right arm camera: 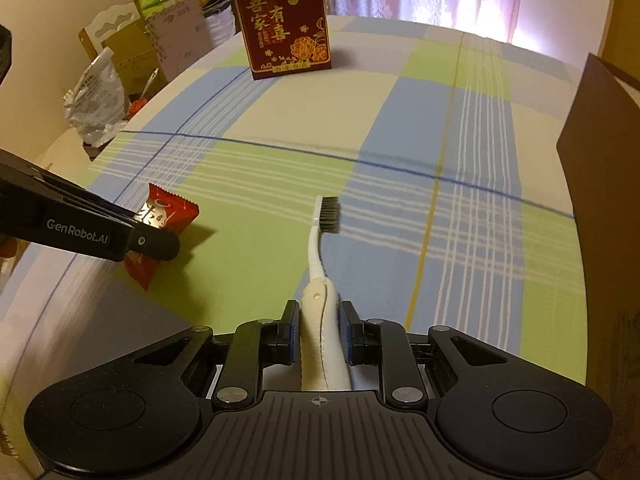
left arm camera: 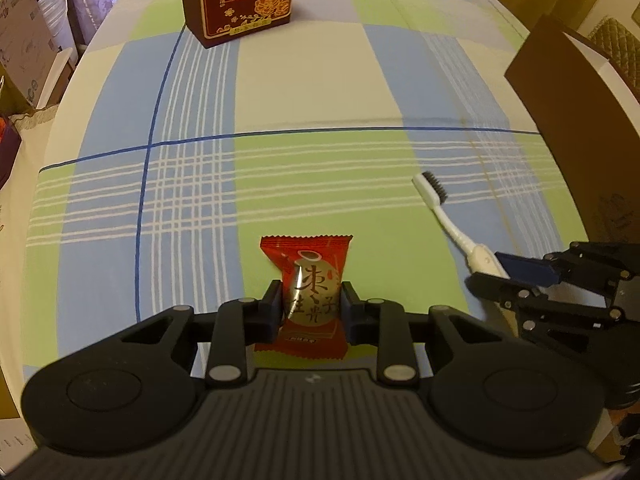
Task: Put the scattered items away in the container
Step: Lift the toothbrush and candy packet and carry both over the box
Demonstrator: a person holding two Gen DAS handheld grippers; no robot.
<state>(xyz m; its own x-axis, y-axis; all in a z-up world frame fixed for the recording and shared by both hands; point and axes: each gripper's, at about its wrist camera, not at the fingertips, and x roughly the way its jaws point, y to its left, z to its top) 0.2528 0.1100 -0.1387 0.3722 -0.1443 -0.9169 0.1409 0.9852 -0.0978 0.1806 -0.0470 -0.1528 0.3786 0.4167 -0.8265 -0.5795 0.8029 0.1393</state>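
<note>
Candy packet: the red candy packet (left arm camera: 310, 296) sits on the checked cloth (left arm camera: 320, 92) close in front of you, standing up between your left fingers with its crimped top edge free above them.
Left gripper: your left gripper (left arm camera: 310, 306) is narrowed onto the packet, both pads touching its sides at mid-height; it is gripping the wrapper, not merely flanking it. In the right wrist view it shows as a dark arm crossing the packet's lower half (right arm camera: 160, 236).
Toothbrush: the white toothbrush (right arm camera: 320, 248) lies along your right fingers, dark bristle head pointing away from you, handle end back between the pads.
Right gripper: your right gripper (right arm camera: 319, 334) is closed to the width of the thick handle, both pads against it. Whether the brush head rests on the cloth or hangs just over it, you cannot tell from here.
Red box: a tall dark-red box (right arm camera: 282, 20) with gold characters stands upright at the far end of the cloth, well apart from both grippers.
Brown carton: a brown cardboard wall (right arm camera: 600, 152) rises at your right edge.
</note>
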